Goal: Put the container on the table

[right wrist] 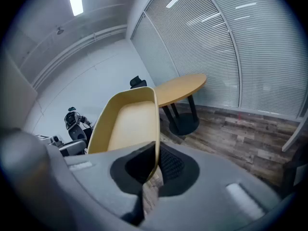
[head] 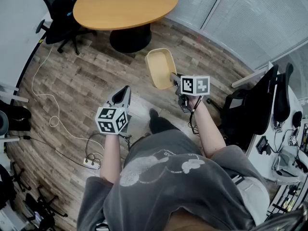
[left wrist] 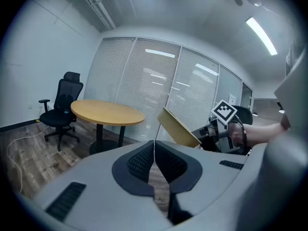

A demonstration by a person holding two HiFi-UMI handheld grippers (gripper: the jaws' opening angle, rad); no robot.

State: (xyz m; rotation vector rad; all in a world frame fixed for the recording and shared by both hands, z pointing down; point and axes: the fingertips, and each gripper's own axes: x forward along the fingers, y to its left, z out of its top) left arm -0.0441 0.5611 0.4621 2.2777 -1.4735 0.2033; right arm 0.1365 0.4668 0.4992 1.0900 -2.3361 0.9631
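A pale yellow rectangular container point(head: 161, 68) hangs in the air above the wooden floor, empty inside. My right gripper point(head: 175, 77) is shut on its rim point(right wrist: 155, 129), with the container point(right wrist: 127, 121) tilted up in front of the jaws. The left gripper view shows the container point(left wrist: 177, 127) edge-on beside the right gripper point(left wrist: 211, 131). My left gripper point(head: 123, 95) is shut with nothing between its jaws point(left wrist: 154, 158), lower left of the container. The round wooden table point(head: 125, 5) stands farther ahead, its top bare.
A black office chair point(head: 60, 18) stands left of the table. White cables and a power strip point(head: 91, 163) lie on the floor at left. Black chairs and a desk point(head: 269, 109) are at right. Glass walls with blinds point(head: 250, 13) run behind the table.
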